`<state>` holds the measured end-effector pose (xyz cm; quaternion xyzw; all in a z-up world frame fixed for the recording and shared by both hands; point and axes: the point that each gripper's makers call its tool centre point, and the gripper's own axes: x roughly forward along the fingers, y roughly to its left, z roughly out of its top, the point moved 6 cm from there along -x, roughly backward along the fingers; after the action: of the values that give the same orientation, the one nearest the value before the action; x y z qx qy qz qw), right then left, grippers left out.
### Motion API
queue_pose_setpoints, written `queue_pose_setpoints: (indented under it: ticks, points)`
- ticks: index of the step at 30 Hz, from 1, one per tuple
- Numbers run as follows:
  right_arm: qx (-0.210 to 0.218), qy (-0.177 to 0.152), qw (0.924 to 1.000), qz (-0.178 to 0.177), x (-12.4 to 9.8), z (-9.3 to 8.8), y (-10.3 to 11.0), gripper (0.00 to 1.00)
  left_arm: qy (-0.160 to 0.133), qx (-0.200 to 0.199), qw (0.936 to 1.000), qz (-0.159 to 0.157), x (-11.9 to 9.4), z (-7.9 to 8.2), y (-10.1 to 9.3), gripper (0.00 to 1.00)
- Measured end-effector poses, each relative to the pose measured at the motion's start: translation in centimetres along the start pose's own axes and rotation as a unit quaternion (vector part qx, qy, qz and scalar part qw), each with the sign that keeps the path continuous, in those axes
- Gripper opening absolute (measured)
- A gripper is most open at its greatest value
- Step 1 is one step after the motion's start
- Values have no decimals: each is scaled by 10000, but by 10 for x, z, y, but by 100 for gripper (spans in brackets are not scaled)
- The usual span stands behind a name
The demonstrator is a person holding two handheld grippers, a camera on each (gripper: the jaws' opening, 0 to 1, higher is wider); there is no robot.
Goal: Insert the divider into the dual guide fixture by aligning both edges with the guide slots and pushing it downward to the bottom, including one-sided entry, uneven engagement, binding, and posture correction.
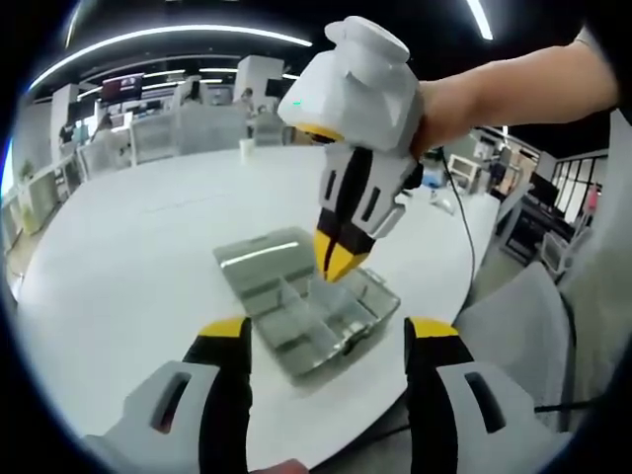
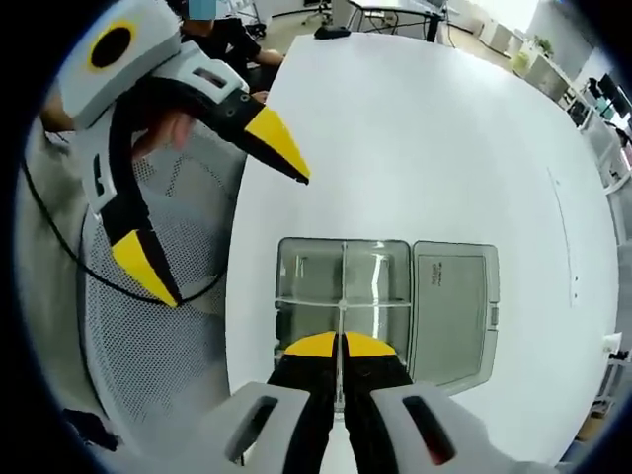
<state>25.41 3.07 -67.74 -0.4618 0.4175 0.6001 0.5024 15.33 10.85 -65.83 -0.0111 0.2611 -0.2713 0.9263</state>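
A clear plastic box (image 1: 326,331) with guide slots lies on the white round table (image 1: 128,247), its lid (image 1: 259,252) folded open beside it. In the right gripper view the box (image 2: 380,272) sits just beyond my right gripper (image 2: 342,346), lid (image 2: 452,301) to its right. That gripper is shut on a thin clear divider (image 2: 343,314) standing upright along the box's middle. The right gripper (image 1: 338,259) points down into the box's centre. My left gripper (image 1: 328,334) hovers open short of the box, off the table's edge, with nothing between its jaws. It is also seen open (image 2: 210,205) at upper left.
A grey mesh chair (image 2: 168,326) stands by the table's edge under the left gripper, with a black cable (image 2: 59,272) hanging by it. A person (image 2: 225,38) sits at the far side. A paper cup (image 1: 245,149) stands far back on the table.
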Motion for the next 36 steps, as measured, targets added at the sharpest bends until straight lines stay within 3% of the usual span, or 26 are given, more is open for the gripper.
queue_pose_setpoints:
  ticks: [2,3,4,6,7,9,19,20,25,36]
  points:
    - [-87,-19,10000,-11,0,0,1,0,3,-9,10000,2,0,0,0,60]
    - [-332,-44,9994,-70,0,1,-1,0,6,-5,10000,0,0,0,0,60]
    - [-270,-14,9996,-45,0,0,2,0,4,-2,10000,-3,0,0,0,60]
    - [338,-70,9994,31,0,0,3,0,2,6,10000,-6,0,-1,0,60]
    - [-236,-102,9996,-111,1,0,-4,0,4,3,10000,-8,0,0,-1,60]
    - [86,-92,9999,-11,1,-2,1,0,-3,9,10000,-9,0,0,-1,60]
    - [164,-258,9995,-41,2,-5,0,0,-2,10,10000,-6,0,-1,1,60]
    - [-28,-257,9996,-83,2,-4,-1,0,-8,16,10000,-6,0,-1,1,60]
    - [210,-261,9994,-16,-1,-2,-1,0,-2,16,10000,0,0,-2,1,60]
    - [290,-291,9992,-30,0,-4,1,0,-8,36,10000,-3,-1,0,-1,60]
